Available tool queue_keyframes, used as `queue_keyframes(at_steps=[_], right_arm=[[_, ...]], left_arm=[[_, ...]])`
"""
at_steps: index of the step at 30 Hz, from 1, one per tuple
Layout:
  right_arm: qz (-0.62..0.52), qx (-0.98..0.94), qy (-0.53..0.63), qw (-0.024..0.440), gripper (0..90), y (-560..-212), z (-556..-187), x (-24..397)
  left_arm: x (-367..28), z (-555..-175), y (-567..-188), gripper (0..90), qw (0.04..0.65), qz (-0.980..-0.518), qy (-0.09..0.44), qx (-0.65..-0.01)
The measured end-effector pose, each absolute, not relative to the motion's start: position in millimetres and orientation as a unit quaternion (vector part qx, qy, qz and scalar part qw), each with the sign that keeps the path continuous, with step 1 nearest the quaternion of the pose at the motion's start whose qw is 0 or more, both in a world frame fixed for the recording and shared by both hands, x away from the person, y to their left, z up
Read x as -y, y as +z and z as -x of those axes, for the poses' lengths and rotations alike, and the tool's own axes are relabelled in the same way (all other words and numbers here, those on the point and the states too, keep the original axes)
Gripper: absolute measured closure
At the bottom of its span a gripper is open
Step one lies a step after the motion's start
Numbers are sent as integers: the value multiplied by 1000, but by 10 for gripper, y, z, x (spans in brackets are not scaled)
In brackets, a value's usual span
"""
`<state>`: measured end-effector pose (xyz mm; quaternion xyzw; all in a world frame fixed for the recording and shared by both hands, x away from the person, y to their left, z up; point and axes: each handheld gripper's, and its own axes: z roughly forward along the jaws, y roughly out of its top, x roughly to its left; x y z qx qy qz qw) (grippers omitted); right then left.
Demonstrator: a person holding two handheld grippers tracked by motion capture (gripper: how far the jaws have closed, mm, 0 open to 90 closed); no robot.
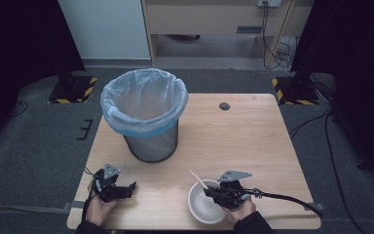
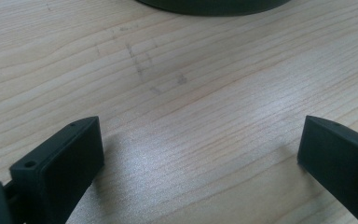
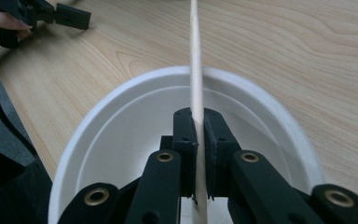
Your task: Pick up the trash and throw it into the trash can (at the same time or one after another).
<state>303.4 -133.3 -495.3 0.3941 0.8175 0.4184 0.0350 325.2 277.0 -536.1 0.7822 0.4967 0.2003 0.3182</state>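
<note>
Right gripper [image 3: 196, 140] clamped on a wooden stick [image 3: 195, 60] over the white bowl [image 3: 279, 126]. Stick's long axis runs toward 11 o'clock, at the bin [image 1: 146, 117]. Left gripper [image 2: 200, 154] jaws apart, idle.

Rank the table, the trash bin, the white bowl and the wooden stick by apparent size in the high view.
1. table
2. trash bin
3. white bowl
4. wooden stick, thin, clamped in the right gripper

The left gripper [image 2: 200, 154] hangs low over the pale wooden table [image 2: 182, 84], its two black jaws spread wide with bare wood between them. A dark round base [image 2: 214, 5] stands at the far edge.
</note>
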Motion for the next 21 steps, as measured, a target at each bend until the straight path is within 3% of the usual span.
queue_keyframes(at_steps=[21], right_arm=[[-394,-788,469,62,853,-4662,-3067,1497]], left_arm=[[-2770,-3253,-5361,0,318,-783,200,-496]])
